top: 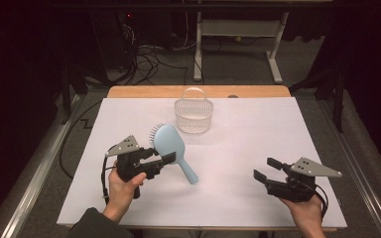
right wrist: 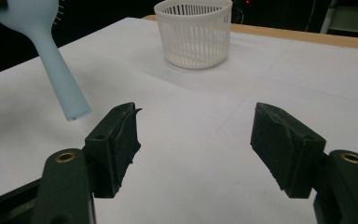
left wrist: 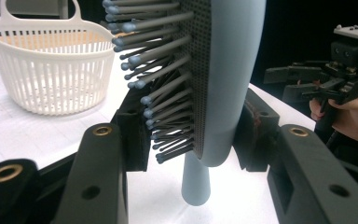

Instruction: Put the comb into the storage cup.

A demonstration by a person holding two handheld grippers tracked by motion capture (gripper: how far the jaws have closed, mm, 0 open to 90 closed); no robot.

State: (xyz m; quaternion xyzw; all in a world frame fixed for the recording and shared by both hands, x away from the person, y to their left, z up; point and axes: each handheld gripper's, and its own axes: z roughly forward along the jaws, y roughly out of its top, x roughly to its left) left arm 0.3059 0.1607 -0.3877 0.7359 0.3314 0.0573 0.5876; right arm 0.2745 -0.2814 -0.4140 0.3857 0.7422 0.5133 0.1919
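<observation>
Left hand-held gripper (top: 167,158), seen from the high view at the left of the white worktop (top: 238,163), grasps a pale blue hairbrush (top: 171,144) at the lower part of its head. In the left gripper view the two black pads (left wrist: 256,133) press on the brush from both sides: one against the grey bristles (left wrist: 163,79), the other against the smooth back. The brush is lifted clear of the worktop. In that same view its head points up and its handle (left wrist: 196,184) hangs down between the jaws. From the high view the handle slants toward the middle of the worktop, its tip free.

Right hand-held gripper (top: 267,168) is held at the right of the worktop, well apart from the brush, with its jaws turned toward the left gripper. In the right gripper view its jaws stand wide apart and nothing lies between them; bare white worktop shows in the gap.

A white slatted basket (top: 193,116) with a hoop handle stands upright at the far middle of the worktop, beyond the brush head and apart from it. A strip of bare wood (top: 129,92) shows along the far edge, behind the white covering.
</observation>
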